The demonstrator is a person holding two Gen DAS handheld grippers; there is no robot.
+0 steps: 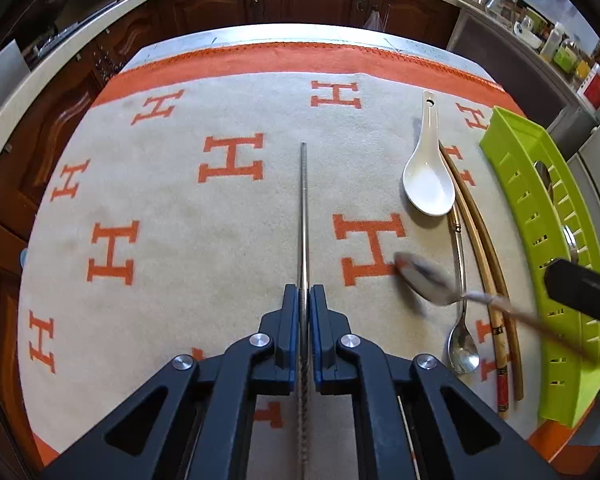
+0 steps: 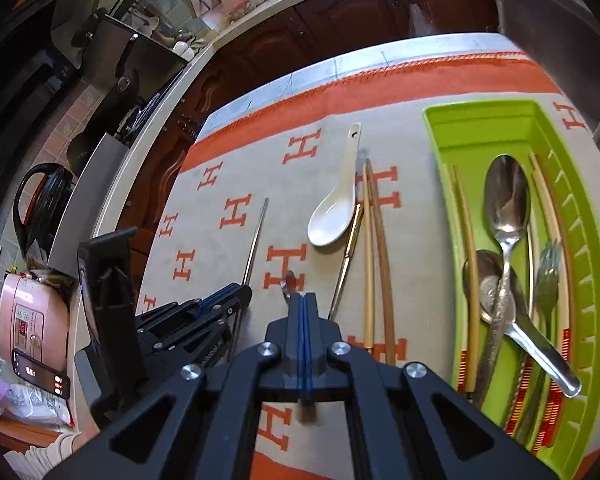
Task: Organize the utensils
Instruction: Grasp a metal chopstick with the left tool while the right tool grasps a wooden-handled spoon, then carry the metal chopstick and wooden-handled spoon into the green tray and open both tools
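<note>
Left wrist view: my left claw [image 1: 305, 300] is clamped on a steel chopstick [image 1: 304, 208], low over mid-counter; thin, stiff, slick, so grip near the end. Right claw [image 2: 302, 300] pinches a metal spoon [image 1: 424, 276] by its handle, angled toward the green tray [image 2: 480, 120] at the right edge.

Four metal spoons [image 2: 506, 200] (one white spoon [image 2: 334, 216])
</note>
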